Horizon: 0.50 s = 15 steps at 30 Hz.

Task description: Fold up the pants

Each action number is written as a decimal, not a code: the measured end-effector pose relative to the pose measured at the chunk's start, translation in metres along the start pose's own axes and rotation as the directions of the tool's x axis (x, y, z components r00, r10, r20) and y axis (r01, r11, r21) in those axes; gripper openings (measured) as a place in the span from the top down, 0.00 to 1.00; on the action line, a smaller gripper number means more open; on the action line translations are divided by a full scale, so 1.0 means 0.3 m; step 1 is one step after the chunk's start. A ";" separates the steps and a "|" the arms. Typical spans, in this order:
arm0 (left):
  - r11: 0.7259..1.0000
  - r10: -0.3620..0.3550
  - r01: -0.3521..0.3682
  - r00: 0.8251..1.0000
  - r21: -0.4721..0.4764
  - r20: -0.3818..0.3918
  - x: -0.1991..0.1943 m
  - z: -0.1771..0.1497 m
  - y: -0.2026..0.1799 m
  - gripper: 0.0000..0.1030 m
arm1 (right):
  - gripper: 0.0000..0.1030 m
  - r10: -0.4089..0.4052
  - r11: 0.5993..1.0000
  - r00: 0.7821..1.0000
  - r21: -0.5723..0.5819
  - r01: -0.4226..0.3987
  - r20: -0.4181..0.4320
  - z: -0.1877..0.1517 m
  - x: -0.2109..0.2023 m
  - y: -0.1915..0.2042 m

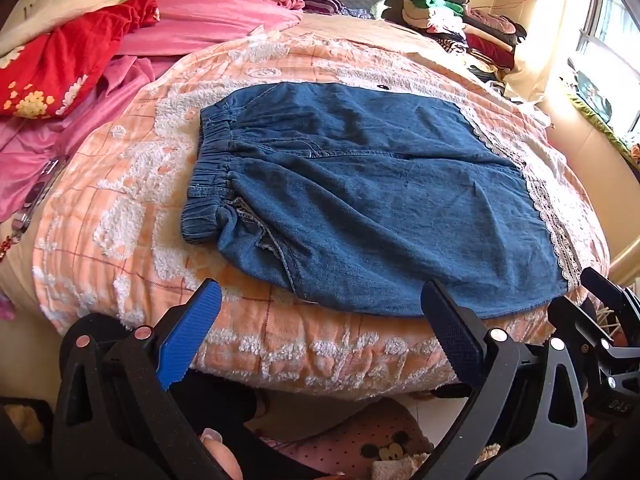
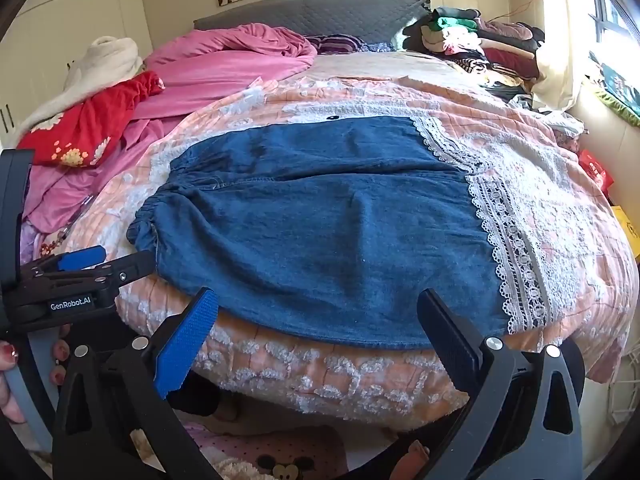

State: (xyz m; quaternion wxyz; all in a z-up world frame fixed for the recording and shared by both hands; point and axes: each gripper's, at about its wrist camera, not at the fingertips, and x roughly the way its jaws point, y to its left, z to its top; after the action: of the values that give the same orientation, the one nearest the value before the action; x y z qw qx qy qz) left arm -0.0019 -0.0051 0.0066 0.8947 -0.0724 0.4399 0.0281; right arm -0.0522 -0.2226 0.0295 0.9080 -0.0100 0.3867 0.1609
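The pants (image 1: 360, 200) lie just ahead of both my hand-held grippers — waistband left, lace hems right. Left (image 1: 320, 328) and right (image 2: 320, 332) gape empty; the right sits nearer the hems.

The clothes pile (image 1: 460, 20) looks too small to sort.

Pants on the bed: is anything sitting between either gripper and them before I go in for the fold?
Nothing visible. The pants lie flat on the orange bedspread, with both the left gripper and right gripper open at the near edge. The red cloth and clothes pile sit well off to the sides.
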 end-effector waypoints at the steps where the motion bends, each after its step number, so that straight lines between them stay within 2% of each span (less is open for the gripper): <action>1: 1.000 0.001 -0.001 1.000 -0.001 0.000 0.000 0.001 0.001 0.09 | 0.04 0.000 1.000 1.000 0.000 0.000 -0.001 0.001 0.001 0.001; 15: 1.000 0.000 0.000 1.000 0.006 0.003 -0.005 0.004 -0.005 0.09 | 0.04 -0.001 1.000 1.000 -0.008 0.001 0.002 0.000 -0.004 0.003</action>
State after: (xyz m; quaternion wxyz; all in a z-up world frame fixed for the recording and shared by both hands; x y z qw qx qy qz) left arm -0.0017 -0.0063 0.0087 0.8955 -0.0698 0.4387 0.0270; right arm -0.0532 -0.2220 0.0305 0.9085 -0.0134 0.3850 0.1620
